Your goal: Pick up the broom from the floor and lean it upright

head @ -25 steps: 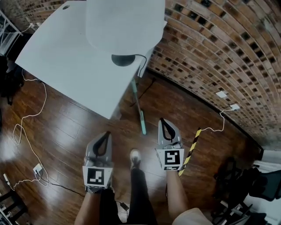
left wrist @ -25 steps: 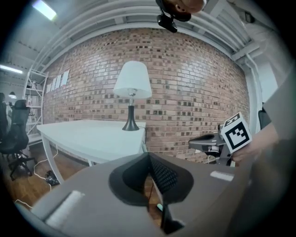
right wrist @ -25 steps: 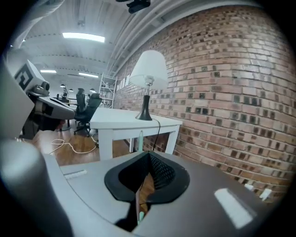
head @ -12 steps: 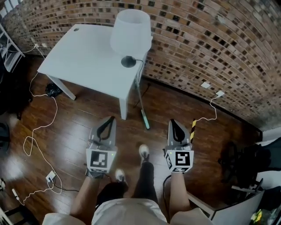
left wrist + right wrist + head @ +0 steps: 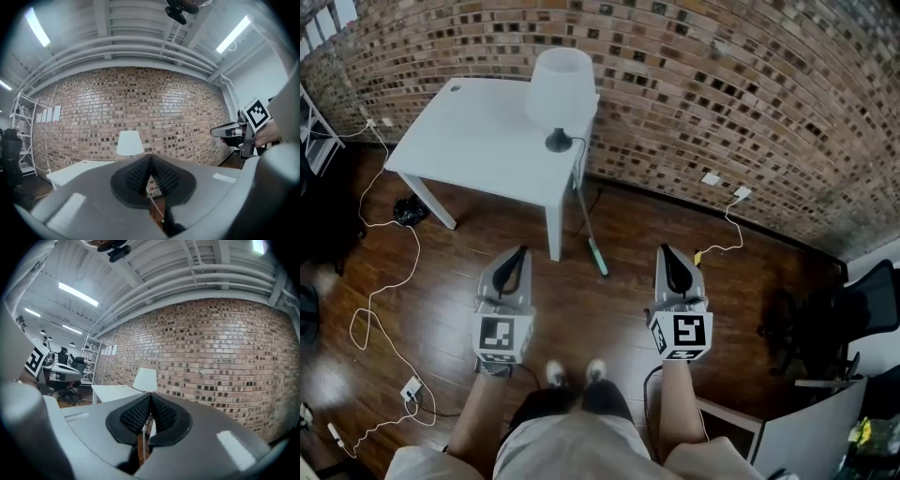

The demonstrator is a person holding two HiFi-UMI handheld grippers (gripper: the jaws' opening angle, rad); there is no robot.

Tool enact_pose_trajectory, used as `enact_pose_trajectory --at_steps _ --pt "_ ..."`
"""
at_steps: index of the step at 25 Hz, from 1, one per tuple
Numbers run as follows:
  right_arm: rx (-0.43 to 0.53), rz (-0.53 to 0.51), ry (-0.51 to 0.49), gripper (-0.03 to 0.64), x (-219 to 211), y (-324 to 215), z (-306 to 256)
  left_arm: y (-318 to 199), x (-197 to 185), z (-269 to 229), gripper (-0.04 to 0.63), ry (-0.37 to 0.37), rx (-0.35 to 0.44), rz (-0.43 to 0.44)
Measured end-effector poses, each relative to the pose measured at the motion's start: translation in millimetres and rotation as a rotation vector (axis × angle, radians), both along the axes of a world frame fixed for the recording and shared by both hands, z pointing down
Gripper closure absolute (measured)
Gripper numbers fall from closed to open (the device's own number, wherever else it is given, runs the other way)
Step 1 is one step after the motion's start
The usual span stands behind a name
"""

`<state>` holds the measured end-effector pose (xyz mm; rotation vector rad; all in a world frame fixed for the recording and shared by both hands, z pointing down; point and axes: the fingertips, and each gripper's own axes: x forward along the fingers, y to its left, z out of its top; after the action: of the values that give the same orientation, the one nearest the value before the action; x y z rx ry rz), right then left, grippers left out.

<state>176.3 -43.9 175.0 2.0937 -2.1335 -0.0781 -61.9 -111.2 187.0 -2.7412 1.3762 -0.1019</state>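
We've stepped back and raised both hands. The left gripper [image 5: 517,253] and right gripper [image 5: 667,251] are both clenched, with nothing between the jaws. The broom [image 5: 587,223] hasn't shifted — it leans upright against the near right corner of the white table [image 5: 478,141], head on the floor — so the task looks done.

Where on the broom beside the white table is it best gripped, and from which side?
Probably mid-handle of the broom, approached from the open floor side: the shaft is slim and slanted, the table and brick wall block the far side.
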Motion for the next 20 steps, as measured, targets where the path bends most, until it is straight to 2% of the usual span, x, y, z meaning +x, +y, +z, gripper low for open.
enact_pose_trajectory --at_steps 10,20 --pt "0.031 -0.023 0.004 0.604 1 55 -44 42 -1 -50 0.595 0.021 0.056 -0.009" --pt "0.053 -0.001 -0.016 0.604 4 82 -46 72 -5 -45 0.594 -0.004 0.048 0.004"
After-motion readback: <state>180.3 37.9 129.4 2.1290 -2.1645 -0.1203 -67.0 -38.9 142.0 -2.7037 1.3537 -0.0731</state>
